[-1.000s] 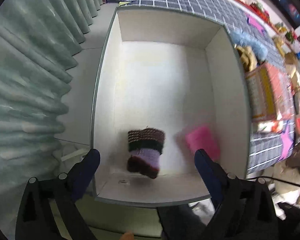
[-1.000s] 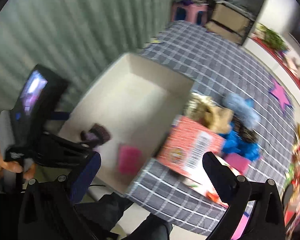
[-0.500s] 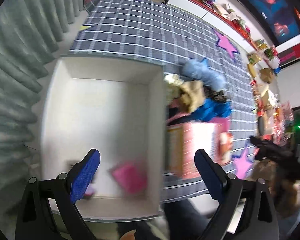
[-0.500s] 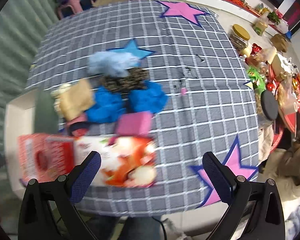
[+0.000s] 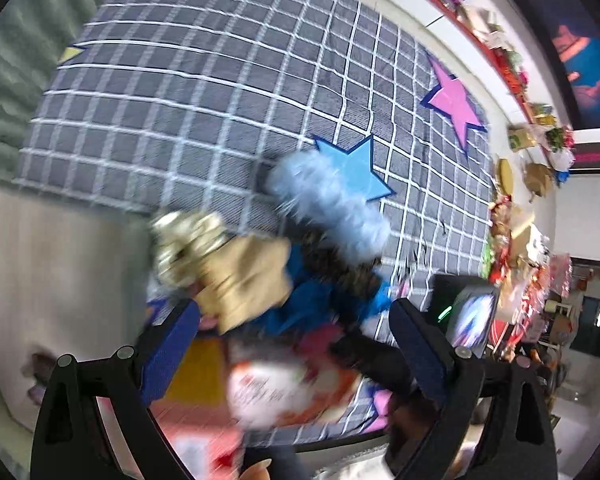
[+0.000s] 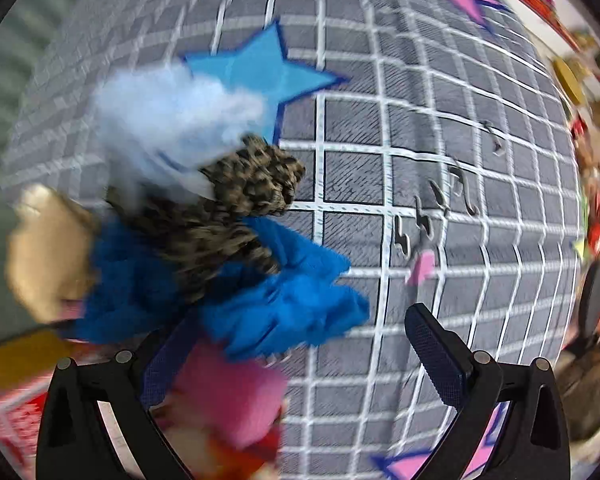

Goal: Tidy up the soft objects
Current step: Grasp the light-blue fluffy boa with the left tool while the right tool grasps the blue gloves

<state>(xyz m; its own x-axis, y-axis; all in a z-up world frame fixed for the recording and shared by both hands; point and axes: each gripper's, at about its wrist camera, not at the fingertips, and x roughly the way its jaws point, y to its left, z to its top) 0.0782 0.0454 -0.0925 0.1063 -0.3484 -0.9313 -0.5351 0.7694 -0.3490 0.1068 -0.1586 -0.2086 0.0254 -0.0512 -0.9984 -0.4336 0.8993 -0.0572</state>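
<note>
**Two open claws over a messy pile**

The soft things sit in one heap on the tabletop [image 6: 440,168], which has a gray checked cloth on it. The landmark here is the blue star [image 6: 260,70] on that cloth. The fluffy pale blue thing [image 6: 168,116] lies right on the star's edge. The spotted brown cloth [image 6: 236,196] is just below the star and touches the fluffy one. The bright blue cloth [image 6: 284,304] lies under the spotted one, further from the star. The pink soft block [image 6: 228,396] is furthest from the star, next to a red box [image 5: 284,392]. A tan soft thing [image 5: 252,280] sits on the far side of the heap from the star.

The right claw [image 6: 300,356] is wide open and holds nothing. The left claw [image 5: 296,344] is wide open and empty too.

What could go wrong? I think the soft things lie on top of each other, so a pinch may grab two at once, or only a loose corner that slips out. The pictures are blurry, so a claw may be moving fast and could miss. The two claws are near each other and might bump. The white box [image 5: 60,280] is beside the heap, on the far side from the star, so a poor grip could drop a thing on the way.
</note>
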